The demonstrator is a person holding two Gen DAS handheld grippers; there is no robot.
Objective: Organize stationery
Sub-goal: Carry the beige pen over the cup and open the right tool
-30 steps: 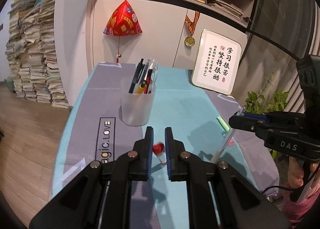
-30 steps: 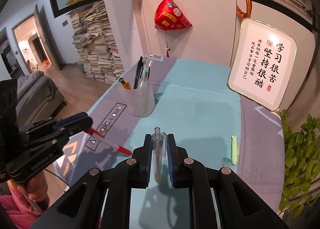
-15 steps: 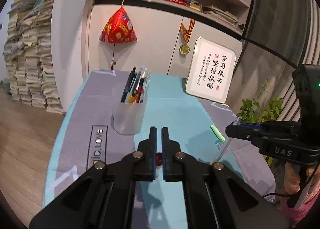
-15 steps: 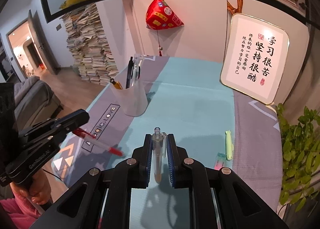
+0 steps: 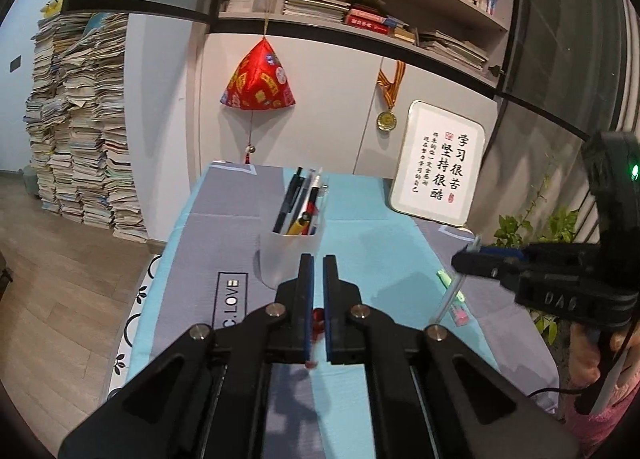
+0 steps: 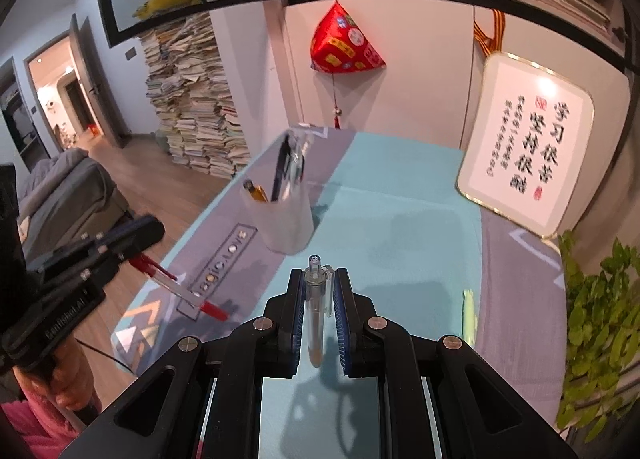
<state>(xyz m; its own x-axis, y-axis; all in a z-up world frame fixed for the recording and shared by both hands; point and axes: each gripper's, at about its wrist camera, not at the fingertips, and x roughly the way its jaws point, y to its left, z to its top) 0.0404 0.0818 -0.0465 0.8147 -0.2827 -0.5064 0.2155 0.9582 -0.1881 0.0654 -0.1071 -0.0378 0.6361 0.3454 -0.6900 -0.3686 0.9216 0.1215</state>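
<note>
The left tool [image 5: 314,299] was closed nearly to its limit on a red-capped pen [image 6: 176,283], whose red end showed in the narrow slit between the jaws. Seen from the right wrist, that pen slanted down out of the tool, its red tip above the grey-and-teal mat covering the surface [image 6: 400,195]; whether the tip touched the mat could not be told. The right tool [image 6: 318,299] was closed to a slightly wider gap on a clear pen [image 6: 314,311], which lay lengthwise between the blue pads [image 6: 340,315] with its button end pointing forward past the fingertips. A translucent pen cup [image 5: 286,259], already holding several pens, stood on the surface ahead of both tools. A green highlighter [image 6: 468,315] lay on the mat to the right, apart from the right tool.
</note>
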